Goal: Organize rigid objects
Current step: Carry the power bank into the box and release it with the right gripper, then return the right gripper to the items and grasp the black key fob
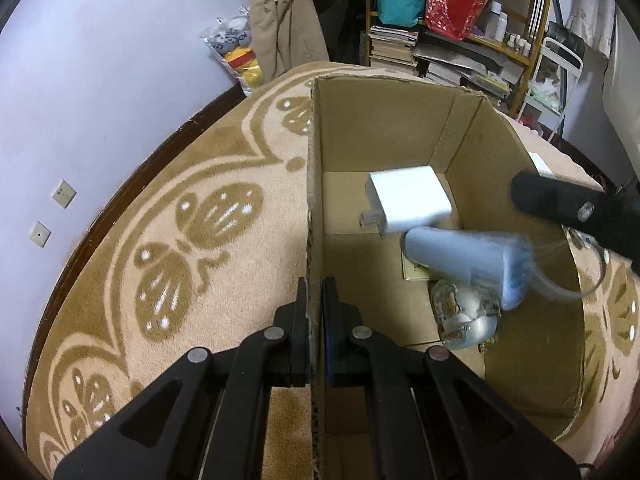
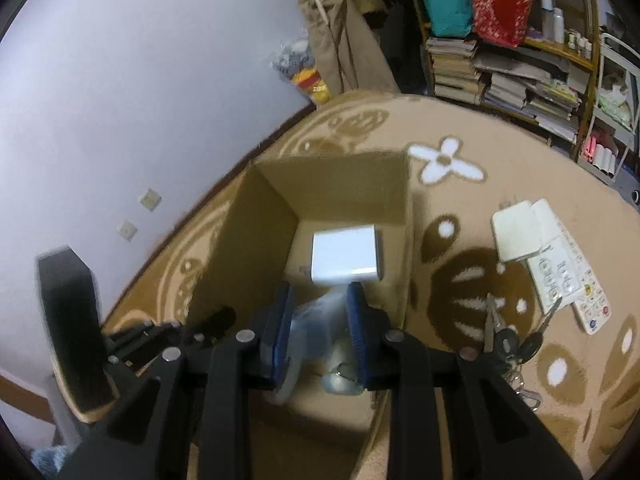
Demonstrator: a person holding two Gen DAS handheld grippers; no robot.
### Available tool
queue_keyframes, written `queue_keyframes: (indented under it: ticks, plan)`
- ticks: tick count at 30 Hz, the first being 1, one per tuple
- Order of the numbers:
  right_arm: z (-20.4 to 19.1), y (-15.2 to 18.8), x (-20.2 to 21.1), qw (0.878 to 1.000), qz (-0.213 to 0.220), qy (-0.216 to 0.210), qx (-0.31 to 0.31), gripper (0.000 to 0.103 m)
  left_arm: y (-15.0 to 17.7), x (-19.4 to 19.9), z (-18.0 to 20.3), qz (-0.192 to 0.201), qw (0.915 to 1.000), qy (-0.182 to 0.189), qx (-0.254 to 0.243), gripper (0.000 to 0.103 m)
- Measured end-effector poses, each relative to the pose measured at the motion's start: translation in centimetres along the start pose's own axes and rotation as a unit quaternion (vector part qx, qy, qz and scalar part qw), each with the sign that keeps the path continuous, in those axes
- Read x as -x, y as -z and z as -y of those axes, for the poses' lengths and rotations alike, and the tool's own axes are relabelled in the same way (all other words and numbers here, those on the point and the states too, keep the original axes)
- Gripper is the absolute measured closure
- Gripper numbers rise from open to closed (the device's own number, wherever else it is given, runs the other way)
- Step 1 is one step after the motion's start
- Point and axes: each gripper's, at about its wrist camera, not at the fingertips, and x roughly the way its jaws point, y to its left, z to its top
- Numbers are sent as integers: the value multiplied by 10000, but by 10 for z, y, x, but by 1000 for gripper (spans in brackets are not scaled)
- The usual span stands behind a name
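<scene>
An open cardboard box (image 1: 384,120) stands on a patterned rug. My left gripper (image 1: 315,292) is shut on the box's left wall and holds it. Inside lie a white charger (image 1: 410,202), a round shiny object (image 1: 464,316) and a small card. A blue-grey object (image 1: 464,258), blurred, is inside the box above them. In the right wrist view my right gripper (image 2: 320,300) is over the box (image 2: 332,184) with that blue-grey object (image 2: 316,320) between its pads; contact is unclear. The charger (image 2: 346,256) lies beyond it.
On the rug right of the box lie a white flat device (image 2: 516,232), a white remote (image 2: 576,280) and a bunch of keys (image 2: 508,344). A cluttered bookshelf (image 2: 500,72) and a hanging coat (image 1: 284,12) stand behind. The wall is on the left.
</scene>
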Motion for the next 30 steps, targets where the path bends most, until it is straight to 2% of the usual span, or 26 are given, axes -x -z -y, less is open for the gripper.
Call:
queue_keyframes:
  ticks: [2,4,5,6,9,11,14,16,18,25,30]
  plan:
    - [1,0,7,9999,52,109,93,71,0,1,-1,9,10000,15,32,98]
    - [2,1,17,9993,165,216,276,56,0,0,-1,16,10000,22,78,98]
    - [4,3,24,9986,272,286,338,39,0,0,-1,6,10000,31,93,98]
    - [6,4,30,9982,361,328,360,28,0,0,-1,5,10000,21,79,98]
    - [19,5,46,9966,538,534,327,14,0,-1,-2,4,10000,7,89,98]
    - [28,6,51,9958,561,664,283,9,0,-1,-2,-5,9999,34,108,98]
    - [47,7,54,9950,517,842,114,8,0,-1,-3,3,9999,33,99,98]
    - [63,10,56,9925,457,1133,-53,8,0,0,-3,-6,9999,47,110,98]
    - [83,13,57,9890,336,1422,-214,1,0,0,-4,6,9999,68,130,99]
    - [133,31,52,9854,105,1462,-870,0,1,0,-4,6,9999,77,129,99]
    - [152,41,35,9826,-135,1430,-1180,0,1,0,-4,5,9999,71,129,98]
